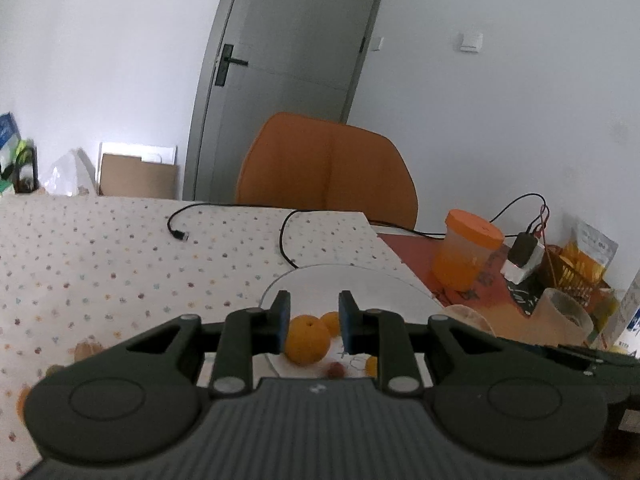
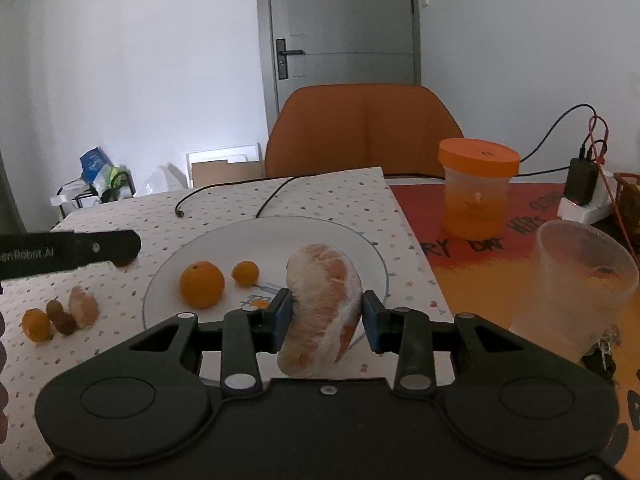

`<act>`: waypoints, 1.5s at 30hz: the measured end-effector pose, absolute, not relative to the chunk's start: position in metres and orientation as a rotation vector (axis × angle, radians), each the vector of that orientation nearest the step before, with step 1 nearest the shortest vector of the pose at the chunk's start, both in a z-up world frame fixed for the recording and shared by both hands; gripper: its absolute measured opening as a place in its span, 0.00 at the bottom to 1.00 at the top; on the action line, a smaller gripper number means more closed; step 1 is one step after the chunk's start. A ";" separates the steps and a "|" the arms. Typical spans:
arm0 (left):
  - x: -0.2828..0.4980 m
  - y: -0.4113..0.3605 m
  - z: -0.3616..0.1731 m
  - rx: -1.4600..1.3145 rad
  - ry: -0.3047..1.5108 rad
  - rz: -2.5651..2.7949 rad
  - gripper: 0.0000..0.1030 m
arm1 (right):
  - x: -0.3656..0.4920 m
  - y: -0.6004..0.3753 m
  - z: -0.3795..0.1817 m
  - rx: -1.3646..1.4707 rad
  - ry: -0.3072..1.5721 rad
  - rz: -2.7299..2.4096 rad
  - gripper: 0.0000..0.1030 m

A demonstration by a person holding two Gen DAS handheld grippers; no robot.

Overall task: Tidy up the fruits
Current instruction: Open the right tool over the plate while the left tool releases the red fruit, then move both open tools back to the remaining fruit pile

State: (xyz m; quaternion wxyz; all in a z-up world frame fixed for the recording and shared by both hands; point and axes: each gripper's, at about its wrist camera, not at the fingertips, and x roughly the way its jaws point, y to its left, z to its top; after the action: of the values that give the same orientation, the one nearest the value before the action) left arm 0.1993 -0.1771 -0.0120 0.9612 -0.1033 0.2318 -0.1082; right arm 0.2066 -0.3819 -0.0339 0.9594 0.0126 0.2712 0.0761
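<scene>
The right gripper [image 2: 326,312] is holding a large peeled citrus piece [image 2: 322,308] between its two blue pads, which are pressing on both sides of it, above the near part of the white plate [image 2: 372,248]. On this plate a whole orange [image 2: 202,284] is lying at the left, and a smaller orange fruit [image 2: 245,272] is lying just beside it on the right. The plate is sitting on a dotted tablecloth [image 2: 224,208]. To the left of the plate, on the cloth, a small orange fruit [image 2: 36,324], two small brown fruits [image 2: 60,316] and a peeled segment [image 2: 83,306] are lying close together. The left gripper [image 1: 314,322] is hanging over the near edge of the plate [image 1: 380,280]; its fingers are standing narrow, with nothing pressed between them, and the whole orange [image 1: 307,340] is showing under the gap. On the right, on a red and orange mat [image 2: 500,248], a jar with an orange lid [image 2: 476,188] is standing far, and a frosted plastic cup [image 2: 576,288] is standing nearer. An orange chair [image 2: 364,128] is standing behind the table
</scene>
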 end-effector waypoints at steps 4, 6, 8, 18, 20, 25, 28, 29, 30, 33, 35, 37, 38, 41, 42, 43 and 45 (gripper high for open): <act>0.195 -0.172 -0.013 -0.200 0.473 -0.210 0.26 | 0.209 -0.387 -0.036 0.042 0.549 0.138 0.35; 0.192 -0.166 -0.015 -0.206 0.482 -0.195 0.31 | 0.211 -0.388 -0.038 0.050 0.551 0.133 0.35; 0.190 -0.161 -0.016 -0.215 0.488 -0.176 0.36 | 0.213 -0.389 -0.040 0.055 0.552 0.133 0.35; 0.172 -0.136 -0.020 -0.226 0.509 -0.124 0.64 | 0.212 -0.394 -0.037 0.107 0.499 0.129 0.49; 0.168 -0.132 -0.020 -0.216 0.508 -0.114 0.66 | 0.208 -0.393 -0.036 0.102 0.494 0.126 0.51; 0.159 -0.120 -0.017 -0.224 0.504 -0.084 0.73 | 0.200 -0.391 -0.036 0.118 0.512 0.146 0.55; 0.153 -0.113 -0.015 -0.219 0.496 -0.060 0.78 | 0.194 -0.384 -0.036 0.114 0.511 0.165 0.62; 0.151 -0.111 -0.014 -0.220 0.493 -0.054 0.79 | 0.193 -0.382 -0.035 0.110 0.510 0.173 0.62; 0.149 -0.108 -0.014 -0.221 0.490 -0.047 0.79 | 0.191 -0.379 -0.035 0.107 0.510 0.183 0.63; 0.144 -0.103 -0.012 -0.216 0.493 -0.024 0.80 | 0.187 -0.372 -0.032 0.106 0.510 0.209 0.68; 0.139 -0.100 -0.010 -0.207 0.489 -0.012 0.82 | 0.184 -0.368 -0.031 0.106 0.506 0.225 0.70; 0.134 -0.096 -0.009 -0.203 0.482 0.006 0.85 | 0.181 -0.365 -0.029 0.108 0.504 0.243 0.71; 0.132 -0.094 -0.009 -0.203 0.479 0.013 0.85 | 0.179 -0.363 -0.028 0.110 0.500 0.253 0.74; 0.127 -0.089 -0.008 -0.201 0.477 0.022 0.86 | 0.175 -0.358 -0.027 0.117 0.494 0.273 0.77; 0.125 -0.088 -0.007 -0.199 0.477 0.027 0.87 | 0.174 -0.356 -0.027 0.117 0.495 0.281 0.78; 0.124 -0.087 -0.007 -0.196 0.478 0.032 0.87 | 0.173 -0.355 -0.027 0.119 0.496 0.285 0.78; 0.119 -0.083 -0.006 -0.190 0.475 0.037 0.87 | 0.171 -0.350 -0.026 0.122 0.496 0.291 0.81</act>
State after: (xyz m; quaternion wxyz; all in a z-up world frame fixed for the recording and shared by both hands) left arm 0.1192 -0.0833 -0.0062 0.9673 -0.0937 0.2349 0.0184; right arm 0.1708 -0.3504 -0.0258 0.9572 0.0600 0.2443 0.1432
